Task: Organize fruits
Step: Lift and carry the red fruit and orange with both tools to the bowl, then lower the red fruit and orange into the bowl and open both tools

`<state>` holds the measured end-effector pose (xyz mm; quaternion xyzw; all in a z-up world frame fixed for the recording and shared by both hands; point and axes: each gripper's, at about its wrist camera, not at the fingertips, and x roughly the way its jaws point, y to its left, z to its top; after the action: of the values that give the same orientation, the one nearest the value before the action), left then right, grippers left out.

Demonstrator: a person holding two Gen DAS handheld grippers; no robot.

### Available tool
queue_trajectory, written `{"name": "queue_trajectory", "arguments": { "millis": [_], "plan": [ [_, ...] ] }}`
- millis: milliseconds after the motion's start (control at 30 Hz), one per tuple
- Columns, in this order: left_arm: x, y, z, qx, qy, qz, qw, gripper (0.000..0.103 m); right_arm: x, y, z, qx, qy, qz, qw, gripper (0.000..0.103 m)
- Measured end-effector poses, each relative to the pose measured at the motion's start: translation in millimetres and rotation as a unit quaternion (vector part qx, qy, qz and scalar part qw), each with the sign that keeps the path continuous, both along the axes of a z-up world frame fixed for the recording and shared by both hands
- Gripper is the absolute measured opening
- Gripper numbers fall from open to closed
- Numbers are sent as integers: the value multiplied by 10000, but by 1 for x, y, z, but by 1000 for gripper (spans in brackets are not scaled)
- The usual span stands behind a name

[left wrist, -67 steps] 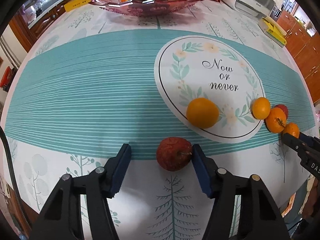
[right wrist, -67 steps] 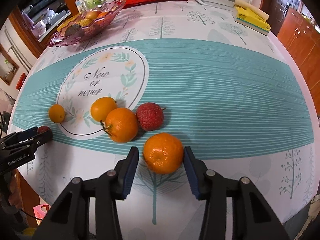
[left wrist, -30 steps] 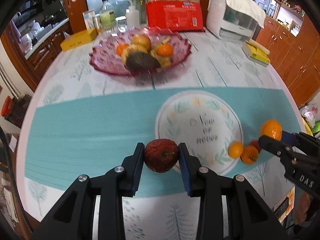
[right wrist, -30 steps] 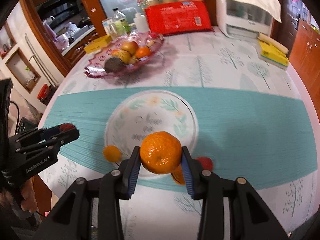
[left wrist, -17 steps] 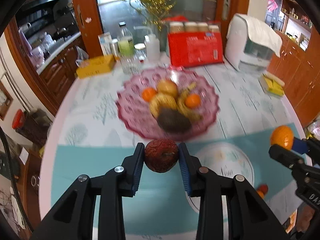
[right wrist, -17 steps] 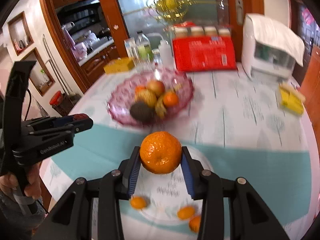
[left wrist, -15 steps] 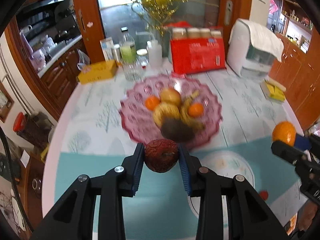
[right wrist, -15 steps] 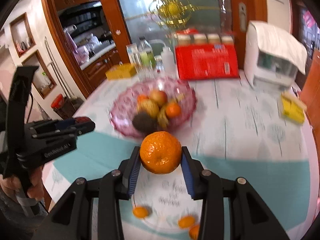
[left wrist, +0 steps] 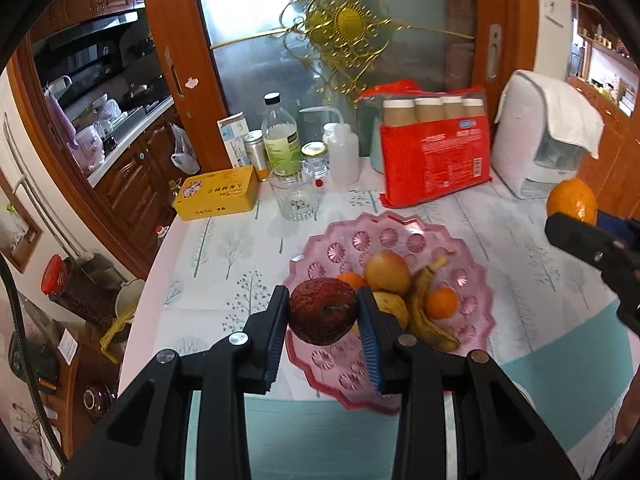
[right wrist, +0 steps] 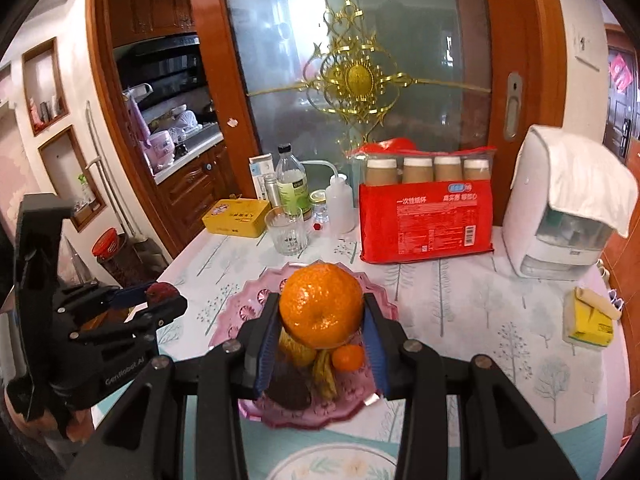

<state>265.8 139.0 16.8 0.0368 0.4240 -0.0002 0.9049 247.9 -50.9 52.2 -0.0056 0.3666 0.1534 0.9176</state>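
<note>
Wrinkled dark-red fruit (left wrist: 322, 311) is clamped btwn the pads of the left gripper (left wrist: 323, 322), held in the air just over the near-left rim of the pink glass fruit dish (left wrist: 476, 276). The big orange (right wrist: 321, 305) is pinched the same way in the right gripper (right wrist: 322, 326), hanging over the dish's middle. Both tongs narrow, each squeezing its fruit; neither has let go.

Dish sits toward the far-left part of the table (left wrist: 216, 248), and already holds an apple (left wrist: 387, 272), a banana (left wrist: 430, 320), a small mandarin (left wrist: 441, 303) + a couple more pieces.

What changed: a couple of secs ago both fruits lay on the cloth near the table's near edge w/ the jaws open round them. Since then the jaws have closed, both hands lifted and carried fwd, and the dish has gone from far off at the top of view to right under the fingertips. So transport looks basically done; what's left for this pair is prob. lower + release into free spots. Left fruit hangs close to the rim, so it may need a bit more reach inward or it could roll off the scalloped edge.

Beyond the dish, along the far edge: yellow tin (left wrist: 218, 194), drinking glass (right wrist: 286, 236), red pack of paper cups (right wrist: 426, 220), white appliance (right wrist: 560, 216) at the far-right corner.
</note>
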Motion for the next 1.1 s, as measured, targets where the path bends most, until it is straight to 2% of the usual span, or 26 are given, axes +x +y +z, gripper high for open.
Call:
{"name": "queue_trajectory", "arguments": {
  "millis": [267,467,567,833,1100],
  "plan": [
    [42,6,-59,-73,531,95,9985,33,43,16,-70,-62,707,-111,9974,40],
    [65,6,-113,-75,986,129,9950,33,61,21,-123,-237,1247,-180,9918,40],
    [73,4,-134,-64,1151,124,9933,33,67,21,-140,-301,1411,-192,9894,40],
    [81,-1,-162,-34,1355,70,9907,33,73,20,-163,-410,1593,-210,9862,40],
    [82,0,-172,13,1478,79,9890,33,73,25,-164,-498,1481,-132,9876,41]
  ]
}}
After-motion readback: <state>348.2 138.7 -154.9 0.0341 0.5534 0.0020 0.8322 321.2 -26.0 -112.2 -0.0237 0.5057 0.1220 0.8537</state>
